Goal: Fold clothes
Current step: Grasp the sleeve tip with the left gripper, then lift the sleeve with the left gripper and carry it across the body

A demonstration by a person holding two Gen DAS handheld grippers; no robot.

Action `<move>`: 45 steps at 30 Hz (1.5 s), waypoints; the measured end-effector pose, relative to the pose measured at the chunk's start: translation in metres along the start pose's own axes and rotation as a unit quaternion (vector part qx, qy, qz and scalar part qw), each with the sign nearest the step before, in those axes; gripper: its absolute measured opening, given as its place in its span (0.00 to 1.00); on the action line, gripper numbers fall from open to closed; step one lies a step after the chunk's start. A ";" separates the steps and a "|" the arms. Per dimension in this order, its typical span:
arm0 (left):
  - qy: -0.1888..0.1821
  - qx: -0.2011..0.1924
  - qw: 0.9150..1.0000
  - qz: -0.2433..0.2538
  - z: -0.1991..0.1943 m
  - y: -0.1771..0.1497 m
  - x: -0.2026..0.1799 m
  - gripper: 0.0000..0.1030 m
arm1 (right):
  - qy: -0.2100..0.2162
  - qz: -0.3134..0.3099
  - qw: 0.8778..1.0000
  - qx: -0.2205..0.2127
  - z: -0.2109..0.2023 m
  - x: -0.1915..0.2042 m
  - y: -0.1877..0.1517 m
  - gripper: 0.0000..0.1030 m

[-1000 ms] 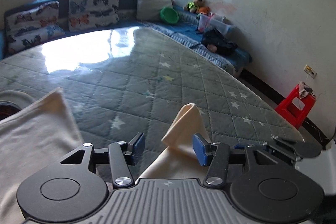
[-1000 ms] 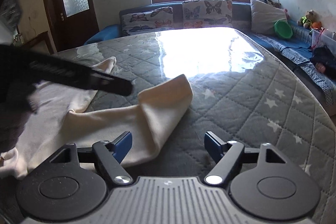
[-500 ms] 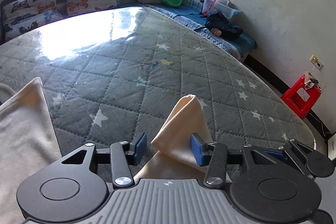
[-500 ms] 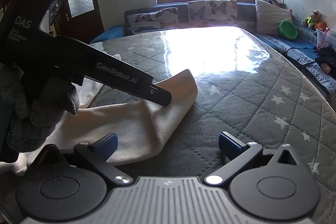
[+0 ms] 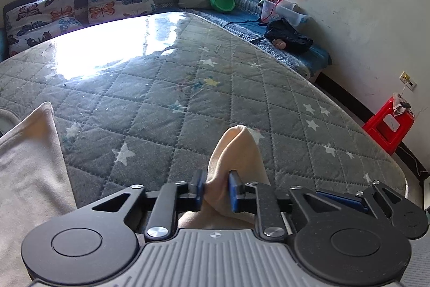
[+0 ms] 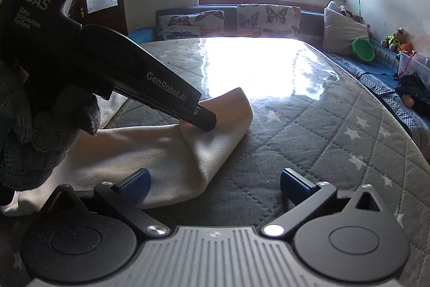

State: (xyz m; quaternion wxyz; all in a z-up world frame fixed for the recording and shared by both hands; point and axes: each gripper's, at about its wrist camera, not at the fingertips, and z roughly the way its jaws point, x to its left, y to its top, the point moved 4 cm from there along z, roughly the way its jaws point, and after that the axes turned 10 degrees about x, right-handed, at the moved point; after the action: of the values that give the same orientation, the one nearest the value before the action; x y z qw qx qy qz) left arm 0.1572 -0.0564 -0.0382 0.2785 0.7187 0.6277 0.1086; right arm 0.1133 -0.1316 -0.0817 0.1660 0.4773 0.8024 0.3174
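A cream garment point(image 6: 150, 141) lies on the quilted grey mattress point(image 6: 309, 141). My left gripper point(image 5: 217, 190) is shut on a raised fold of the garment point(image 5: 236, 149), which peaks just beyond the blue pads. It also shows in the right wrist view point(image 6: 204, 123), pinching the fold's near corner. More of the garment point(image 5: 29, 160) lies at the left. My right gripper point(image 6: 215, 180) is open and empty, low over the mattress just in front of the fold.
A sofa with butterfly cushions point(image 5: 80, 4) runs along the far side under the window. A green bowl point(image 5: 222, 0), toys and dark clothes point(image 5: 289, 35) lie on the right bench. A red stool point(image 5: 388, 125) stands by the wall. The mattress edge curves at right.
My left gripper has closed on the raised fold of the garment. My right gripper has moved closer to the fold and stayed open.
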 end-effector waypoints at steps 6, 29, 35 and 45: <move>-0.005 -0.017 1.000 -0.004 -0.010 0.001 -0.002 0.11 | 0.002 0.000 1.000 -0.001 0.000 -0.002 0.000 1.00; 0.017 -0.080 0.997 0.008 -0.070 -0.010 0.008 0.09 | -0.008 0.001 1.000 -0.005 -0.002 0.001 -0.001 1.00; 0.006 -0.097 0.995 -0.002 -0.087 -0.011 0.012 0.09 | -0.006 0.001 1.000 -0.001 -0.003 -0.001 0.000 1.00; 0.015 -0.150 0.989 -0.006 -0.149 -0.016 0.024 0.08 | 0.060 -0.033 0.998 -0.008 -0.020 0.048 0.011 1.00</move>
State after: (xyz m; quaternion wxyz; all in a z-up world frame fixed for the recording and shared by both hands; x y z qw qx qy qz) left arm 0.0727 0.0071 0.0706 0.3745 0.6630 0.6131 0.2104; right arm 0.0853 -0.0931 -0.0581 0.1314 0.4293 0.8238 0.3461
